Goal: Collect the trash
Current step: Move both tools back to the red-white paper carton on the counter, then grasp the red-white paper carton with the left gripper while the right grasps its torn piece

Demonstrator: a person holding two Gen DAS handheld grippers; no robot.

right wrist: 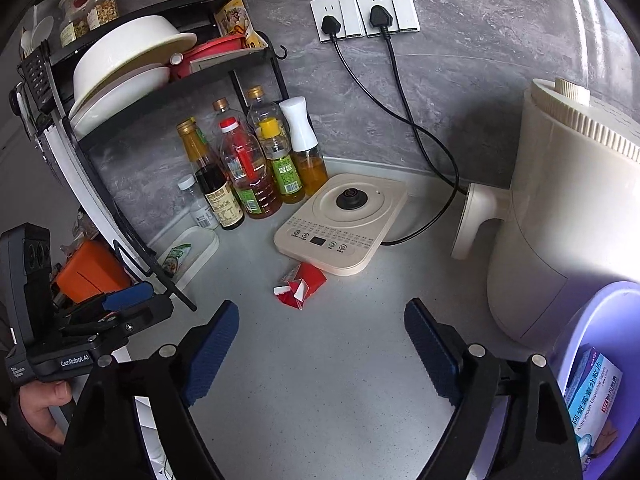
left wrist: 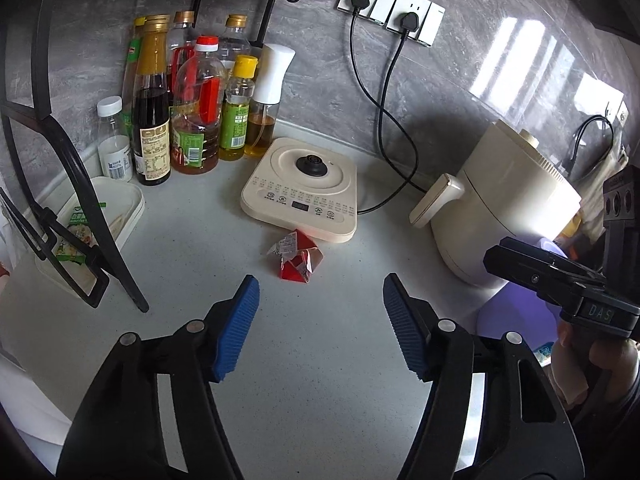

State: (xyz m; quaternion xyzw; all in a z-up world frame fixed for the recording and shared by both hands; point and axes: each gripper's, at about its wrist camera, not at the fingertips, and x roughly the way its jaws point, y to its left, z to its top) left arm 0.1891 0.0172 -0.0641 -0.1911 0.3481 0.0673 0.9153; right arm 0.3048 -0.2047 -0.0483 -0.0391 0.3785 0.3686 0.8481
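Note:
A crumpled red and white wrapper lies on the grey counter in front of the cream kettle base; it also shows in the right wrist view. My left gripper is open and empty, a short way in front of the wrapper. My right gripper is open and empty, also in front of the wrapper. A purple bin at the right holds a blue medicine box. The bin shows in the left wrist view beside the right gripper's body.
Several oil and sauce bottles stand at the back left. A white plastic container with a packet sits under a black rack with dishes. A cream air fryer stands at the right. Two cords run from wall sockets.

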